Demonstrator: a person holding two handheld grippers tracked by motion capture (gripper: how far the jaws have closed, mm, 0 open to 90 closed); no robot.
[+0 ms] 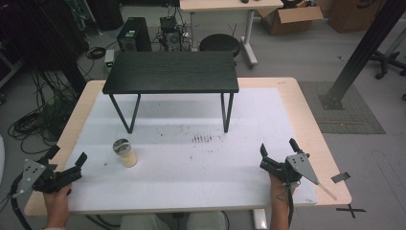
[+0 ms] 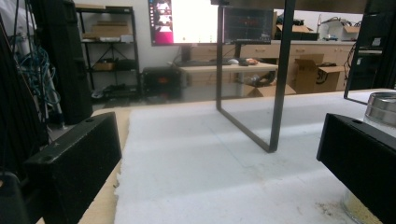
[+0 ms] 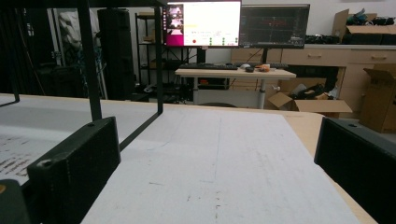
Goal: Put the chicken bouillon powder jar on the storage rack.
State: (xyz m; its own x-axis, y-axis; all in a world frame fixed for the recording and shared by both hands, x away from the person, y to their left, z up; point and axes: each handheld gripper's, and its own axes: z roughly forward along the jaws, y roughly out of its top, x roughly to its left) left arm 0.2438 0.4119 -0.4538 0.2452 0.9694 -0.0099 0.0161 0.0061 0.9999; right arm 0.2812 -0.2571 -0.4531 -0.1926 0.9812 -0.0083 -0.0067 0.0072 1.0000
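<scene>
Both pairs of my jaws stand spread wide with nothing between them. From the high view, my left gripper [image 1: 67, 165] sits at the near left corner of the table [image 1: 306, 115], over the edge of the white foam mat [image 1: 258, 120] that covers most of the tabletop, and my left hand [image 1: 56, 201] holds it from below. My right gripper [image 1: 277, 152] rests near the near right corner, over the mat's right part, held by my right hand [image 1: 279, 189].

A small jar [image 1: 125, 152] with a metal lid and pale contents stands upright on the mat, toward the near left, just beyond and to the right of my left gripper, not touching it. In the left gripper view the jar [image 2: 383, 108] peeks out behind the right-hand jaw, outside the gap between the two.

Further back, a low black stand [image 1: 171, 72] on thin metal legs straddles the mat's far half, its top reaching past the far edge. Dark specks [image 1: 202, 139] mark the mat near its middle, in front of the stand's right leg. My right gripper is well apart from the jar.
</scene>
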